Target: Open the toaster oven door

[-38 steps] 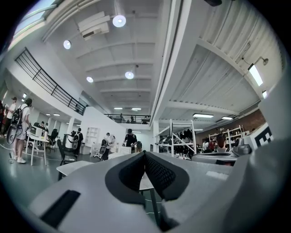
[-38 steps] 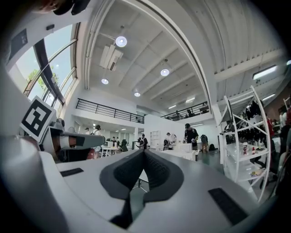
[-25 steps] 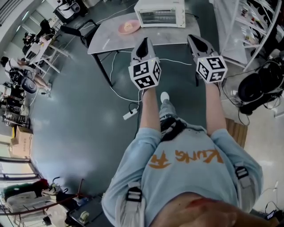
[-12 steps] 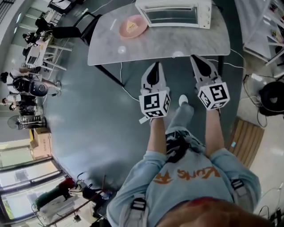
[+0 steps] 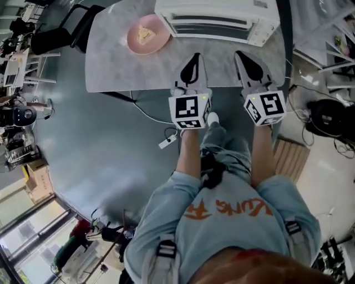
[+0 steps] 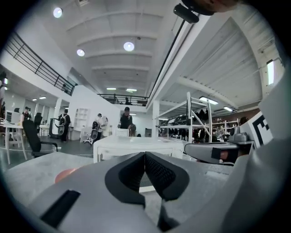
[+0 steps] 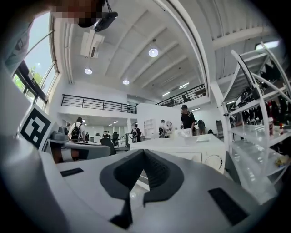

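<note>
1. The pale grey stone-topped table point(image 5: 105, 72) lies beneath the fingertips;
2. The white boxy metal toaster oven point(image 5: 216, 19) sits ahead of them, untouched, its door apparently shut; the whole opening remains;
3. The round pink plate point(image 5: 133, 40) lies ahead-left;
4. Left gripper point(image 5: 194, 58) and right gripper point(image 5: 242, 57): jaws closed, empty.

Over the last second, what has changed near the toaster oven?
The person stepped up to the table; the left gripper and right gripper now reach over its near edge, toward the toaster oven. Both stayed shut and empty; the door stayed closed, the pink plate in place.
</note>
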A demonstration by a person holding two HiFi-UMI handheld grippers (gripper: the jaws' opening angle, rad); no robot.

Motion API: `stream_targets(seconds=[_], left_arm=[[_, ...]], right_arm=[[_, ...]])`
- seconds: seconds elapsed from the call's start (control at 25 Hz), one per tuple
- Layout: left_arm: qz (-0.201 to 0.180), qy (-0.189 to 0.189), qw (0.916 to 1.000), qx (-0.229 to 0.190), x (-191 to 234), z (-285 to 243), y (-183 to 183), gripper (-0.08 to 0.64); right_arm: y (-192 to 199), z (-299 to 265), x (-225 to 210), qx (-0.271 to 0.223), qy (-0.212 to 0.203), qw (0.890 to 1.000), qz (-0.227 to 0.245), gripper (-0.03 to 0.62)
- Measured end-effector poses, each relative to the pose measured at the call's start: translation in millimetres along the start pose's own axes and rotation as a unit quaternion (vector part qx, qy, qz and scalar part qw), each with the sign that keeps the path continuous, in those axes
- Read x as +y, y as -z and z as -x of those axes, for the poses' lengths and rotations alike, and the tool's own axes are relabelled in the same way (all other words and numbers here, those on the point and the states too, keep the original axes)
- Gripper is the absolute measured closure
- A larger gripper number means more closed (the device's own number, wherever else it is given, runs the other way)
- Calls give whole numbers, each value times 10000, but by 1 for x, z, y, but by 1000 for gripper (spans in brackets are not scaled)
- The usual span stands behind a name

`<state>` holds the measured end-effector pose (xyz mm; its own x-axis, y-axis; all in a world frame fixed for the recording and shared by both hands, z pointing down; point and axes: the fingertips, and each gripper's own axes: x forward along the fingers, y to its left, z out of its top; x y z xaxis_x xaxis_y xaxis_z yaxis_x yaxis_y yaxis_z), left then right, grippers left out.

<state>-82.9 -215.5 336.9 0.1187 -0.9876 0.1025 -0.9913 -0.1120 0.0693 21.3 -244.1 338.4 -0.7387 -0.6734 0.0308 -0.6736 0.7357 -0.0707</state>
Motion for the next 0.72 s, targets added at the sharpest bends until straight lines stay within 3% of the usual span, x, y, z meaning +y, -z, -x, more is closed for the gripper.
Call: stream_targets(seconds=[0.2,0.56,0.72], left_arm=[[5,189,9998,-96,5,-35,-33,557],[86,311,9993,-183,16,-60,-45,557],[-269,480,9983,-209,25,-70,-59,557]], right_arm=[[-18,-26,-19,210,86,9996,165,594],[-26,-31,-51,390,162,9982,421,594],[-39,-51,-56,332,239,9975,572,594]])
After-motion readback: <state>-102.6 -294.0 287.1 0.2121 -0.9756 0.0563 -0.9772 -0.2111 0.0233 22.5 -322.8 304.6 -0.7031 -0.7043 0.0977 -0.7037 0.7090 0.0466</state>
